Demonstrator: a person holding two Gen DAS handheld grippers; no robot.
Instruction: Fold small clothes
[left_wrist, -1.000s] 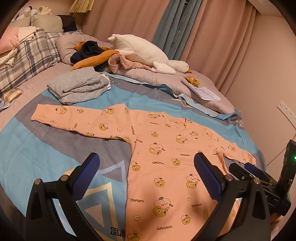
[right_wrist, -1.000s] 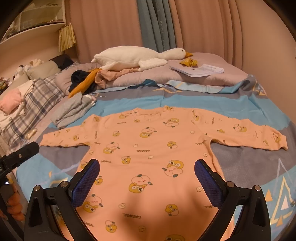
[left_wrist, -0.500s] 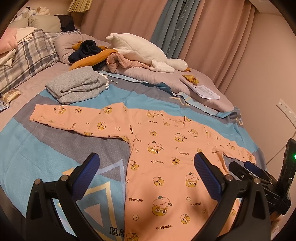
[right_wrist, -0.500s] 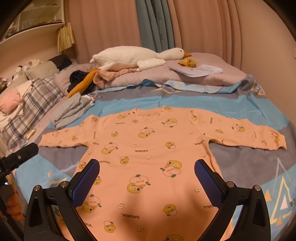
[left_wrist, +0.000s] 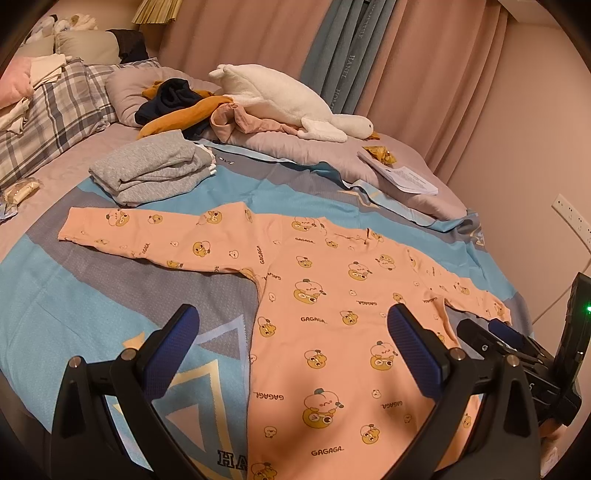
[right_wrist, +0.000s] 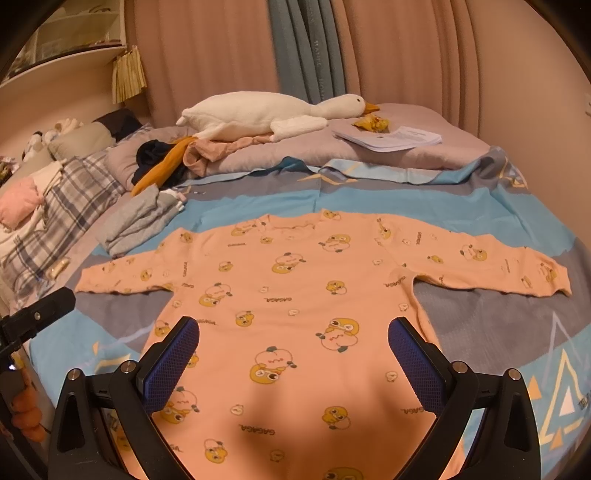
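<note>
A small peach long-sleeved shirt (left_wrist: 325, 306) with duck prints lies flat on the blue and grey bedspread, both sleeves spread out; it also shows in the right wrist view (right_wrist: 295, 295). My left gripper (left_wrist: 291, 328) is open and empty, held above the shirt's lower left side. My right gripper (right_wrist: 293, 339) is open and empty, held above the shirt's lower middle. The right gripper also shows at the right edge of the left wrist view (left_wrist: 517, 347). Part of the left gripper shows at the left edge of the right wrist view (right_wrist: 37, 314).
A folded grey garment (left_wrist: 151, 173) lies beyond the left sleeve. A heap of loose clothes (left_wrist: 184, 107) and a white goose plush (left_wrist: 280, 99) lie on the pillows behind. Papers (left_wrist: 406, 177) rest at the back right. Plaid bedding (left_wrist: 48, 110) is at the left. A wall is at the right.
Both grippers have pulled back and up a little, so the shirt sits slightly farther off in both views. The shirt has not moved.
</note>
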